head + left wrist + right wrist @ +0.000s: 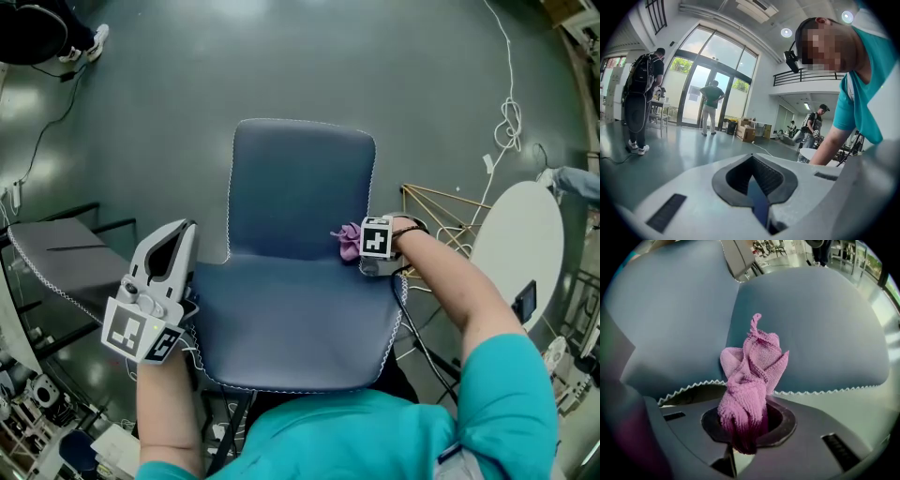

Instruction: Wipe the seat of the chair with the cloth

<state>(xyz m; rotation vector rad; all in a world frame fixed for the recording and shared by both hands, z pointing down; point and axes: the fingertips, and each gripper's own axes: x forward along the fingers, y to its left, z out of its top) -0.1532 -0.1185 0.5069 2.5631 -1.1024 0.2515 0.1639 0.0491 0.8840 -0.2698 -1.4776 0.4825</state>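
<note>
A blue padded chair fills the middle of the head view, its seat [291, 314] below the backrest [300, 183]. At the right edge, where seat meets backrest, my right gripper [364, 246] is shut on a bunched pink cloth [348, 240]. In the right gripper view the cloth [751, 373] sticks up out of the right gripper [743, 427], with the chair's blue upholstery [670, 324] just beyond it. My left gripper [181, 230] hovers by the seat's left edge, shut and holding nothing. The left gripper [752, 178] looks out across the room, not at the chair.
A round white table [520, 239] and a gold wire frame [450, 211] stand right of the chair. A grey stitched seat [61, 253] is at the left. Cables [511, 112] trail over the grey floor. People [642, 98] stand across the room.
</note>
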